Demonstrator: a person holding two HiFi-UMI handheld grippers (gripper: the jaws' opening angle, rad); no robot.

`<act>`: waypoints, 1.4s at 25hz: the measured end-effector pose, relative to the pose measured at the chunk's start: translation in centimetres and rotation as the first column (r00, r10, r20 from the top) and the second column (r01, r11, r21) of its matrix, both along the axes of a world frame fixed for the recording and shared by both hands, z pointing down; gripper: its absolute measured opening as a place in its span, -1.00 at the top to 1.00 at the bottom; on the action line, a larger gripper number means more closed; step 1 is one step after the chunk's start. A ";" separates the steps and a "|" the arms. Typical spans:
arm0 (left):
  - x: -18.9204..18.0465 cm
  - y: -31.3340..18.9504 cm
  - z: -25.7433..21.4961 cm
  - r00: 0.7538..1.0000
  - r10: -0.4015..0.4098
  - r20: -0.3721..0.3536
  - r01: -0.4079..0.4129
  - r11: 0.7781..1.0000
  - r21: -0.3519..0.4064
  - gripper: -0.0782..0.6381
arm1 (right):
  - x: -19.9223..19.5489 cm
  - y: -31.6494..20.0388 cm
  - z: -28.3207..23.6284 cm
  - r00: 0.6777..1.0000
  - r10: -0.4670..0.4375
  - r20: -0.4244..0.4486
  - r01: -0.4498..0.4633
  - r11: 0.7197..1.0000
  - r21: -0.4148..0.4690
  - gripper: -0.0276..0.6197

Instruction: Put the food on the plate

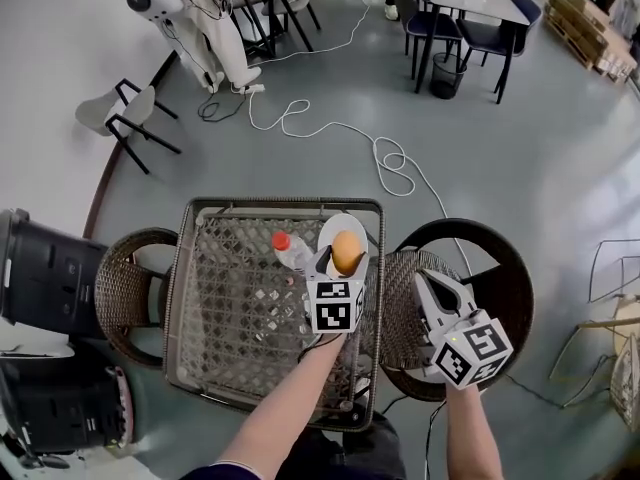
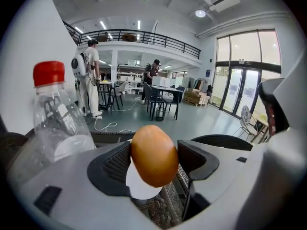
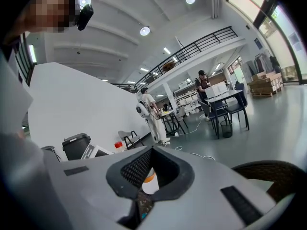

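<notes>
My left gripper (image 1: 340, 260) is shut on an orange-brown egg-shaped food (image 1: 347, 251), seen large between the jaws in the left gripper view as the food (image 2: 154, 155). It hangs just over a white plate (image 1: 342, 231) at the back right of a wicker table (image 1: 220, 368); the plate (image 2: 136, 188) shows below the food. A clear bottle with a red cap (image 1: 290, 249) lies left of the plate, and the bottle (image 2: 57, 121) stands close on the left. My right gripper (image 1: 432, 298) is shut and holds nothing, over a wicker chair to the right.
A wicker chair (image 1: 408, 343) sits right of the table and another (image 1: 125, 288) on the left. Black bins (image 1: 45, 273) stand at far left. A white cable (image 1: 385, 158) trails over the floor beyond. Tables and chairs (image 1: 460, 18) stand far back.
</notes>
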State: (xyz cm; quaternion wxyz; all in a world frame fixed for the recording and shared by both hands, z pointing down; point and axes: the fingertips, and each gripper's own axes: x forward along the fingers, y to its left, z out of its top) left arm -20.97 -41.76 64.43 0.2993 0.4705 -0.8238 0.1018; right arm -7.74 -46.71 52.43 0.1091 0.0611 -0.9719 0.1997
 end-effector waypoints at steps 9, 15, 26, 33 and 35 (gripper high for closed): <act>-1.6 -1.2 3.7 0.999 -0.041 0.001 0.041 0.995 -0.091 -0.07 | 0.1 -1.6 2.2 1.000 0.014 -0.028 -0.014 0.999 -0.030 0.90; -2.1 -1.9 5.6 1.000 -0.030 0.006 0.031 0.982 -0.184 -0.07 | 0.5 -2.3 3.2 0.999 0.025 -0.045 -0.027 0.998 -0.048 0.90; -2.2 -2.3 7.3 0.999 -0.036 -0.013 0.031 0.969 -0.244 -0.07 | 1.5 -3.2 3.5 0.998 0.044 -0.052 -0.047 0.997 -0.053 0.90; -1.9 -2.6 7.3 0.999 -0.024 -0.029 0.017 0.971 -0.239 -0.07 | 1.9 -3.3 2.8 0.998 0.052 -0.039 -0.054 0.997 -0.048 0.90; -1.7 -2.5 7.2 1.000 -0.016 -0.018 0.011 0.972 -0.234 -0.07 | 2.2 -3.2 2.7 0.998 0.054 -0.038 -0.055 0.997 -0.049 0.90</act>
